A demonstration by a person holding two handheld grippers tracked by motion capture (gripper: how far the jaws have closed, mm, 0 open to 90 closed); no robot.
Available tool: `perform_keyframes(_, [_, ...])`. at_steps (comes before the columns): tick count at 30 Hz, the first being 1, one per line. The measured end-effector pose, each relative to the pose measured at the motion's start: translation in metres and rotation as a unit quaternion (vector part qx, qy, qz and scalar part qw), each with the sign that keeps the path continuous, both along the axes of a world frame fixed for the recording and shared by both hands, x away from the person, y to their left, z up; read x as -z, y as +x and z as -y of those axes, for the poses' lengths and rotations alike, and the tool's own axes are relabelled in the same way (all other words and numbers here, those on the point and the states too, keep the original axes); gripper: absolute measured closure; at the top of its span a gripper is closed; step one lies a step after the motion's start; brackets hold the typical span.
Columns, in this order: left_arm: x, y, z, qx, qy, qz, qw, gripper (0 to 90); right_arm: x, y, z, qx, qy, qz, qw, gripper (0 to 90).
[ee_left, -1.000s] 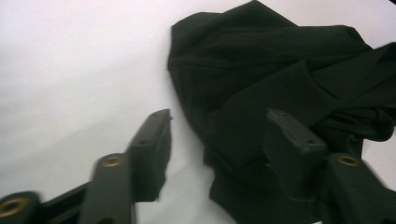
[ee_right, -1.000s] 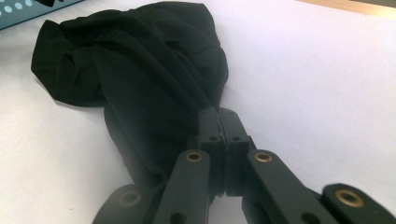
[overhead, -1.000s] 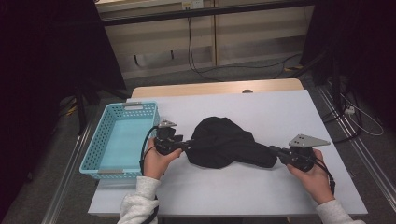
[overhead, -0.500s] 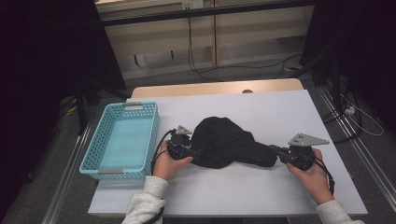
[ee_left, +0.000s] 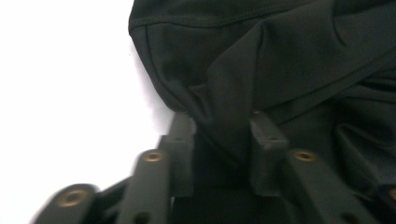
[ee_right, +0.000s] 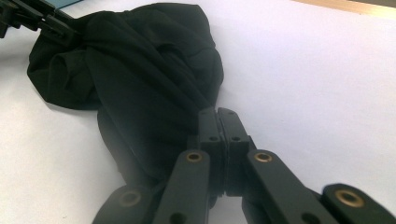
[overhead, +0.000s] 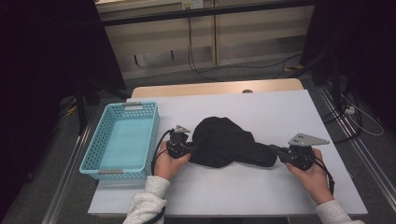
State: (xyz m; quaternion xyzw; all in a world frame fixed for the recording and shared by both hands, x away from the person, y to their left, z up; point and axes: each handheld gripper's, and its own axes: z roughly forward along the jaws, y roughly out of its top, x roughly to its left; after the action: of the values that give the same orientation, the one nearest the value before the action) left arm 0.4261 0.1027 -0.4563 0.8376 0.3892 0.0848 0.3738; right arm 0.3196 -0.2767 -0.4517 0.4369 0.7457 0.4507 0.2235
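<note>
A black garment (overhead: 226,145) lies bunched in the middle of the white table (overhead: 280,112). My left gripper (overhead: 189,148) is at its left edge. In the left gripper view the left gripper (ee_left: 222,128) has its jaws a little apart, with a fold of the garment (ee_left: 261,60) lying between them. My right gripper (overhead: 275,151) is at the garment's narrow right end. The right gripper view shows the right gripper (ee_right: 217,112) with jaws pressed together on the garment (ee_right: 140,70), and the left gripper (ee_right: 56,25) at the far side.
A light blue plastic basket (overhead: 122,140) stands on the table's left side, close to my left hand. Bare tabletop runs behind and in front of the garment. A wooden table edge (overhead: 219,87) lies at the back.
My left gripper has moved right, toward the middle, bringing the garment's left end in so the cloth is more bunched. Its jaws now stand apart. The right gripper has stayed put.
</note>
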Motion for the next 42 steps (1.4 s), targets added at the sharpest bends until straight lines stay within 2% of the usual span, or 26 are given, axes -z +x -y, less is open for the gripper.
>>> perform_keyframes(3, [-0.004,0.001,-0.001,-0.006,-0.009,-0.011,0.9999,77.3,-0.001,0.0,0.0,-0.001,0.004,0.0,1.0,89.5])
perform_keyframes(7, [-0.008,0.002,-0.004,-0.016,-0.019,-0.021,0.9995,80.8,-0.004,-0.001,0.0,-0.003,0.006,0.005,1.0,89.5])
perform_keyframes(10, [-0.014,0.002,-0.007,-0.022,-0.025,-0.02,0.9992,82.2,-0.005,-0.001,0.0,-0.005,0.006,0.006,1.0,89.5])
perform_keyframes(13, [-0.025,0.002,-0.013,-0.027,-0.042,-0.015,0.9986,83.2,-0.007,-0.001,-0.001,-0.007,0.007,0.009,0.9999,89.5])
perform_keyframes(24, [-0.044,0.002,-0.02,-0.034,-0.05,-0.023,0.9979,84.5,-0.016,0.005,-0.003,-0.009,0.009,0.016,0.9998,89.5])
perform_keyframes(26, [-0.05,0.004,-0.023,-0.031,-0.044,-0.021,0.9983,84.5,-0.022,0.007,-0.004,-0.012,0.004,0.019,0.9997,89.5])
perform_keyframes(27, [-0.056,0.005,-0.024,-0.035,-0.051,-0.02,0.9978,84.5,-0.025,0.008,-0.004,-0.012,0.003,0.021,0.9997,89.5])
perform_keyframes(31, [-0.067,0.007,-0.026,-0.034,-0.056,-0.02,0.9977,84.6,-0.036,0.012,-0.006,-0.011,-0.005,0.03,0.9995,89.5])
perform_keyframes(42, [-0.085,0.013,-0.026,-0.038,-0.065,-0.021,0.997,84.7,-0.059,0.021,-0.004,-0.006,-0.006,0.044,0.999,89.5])
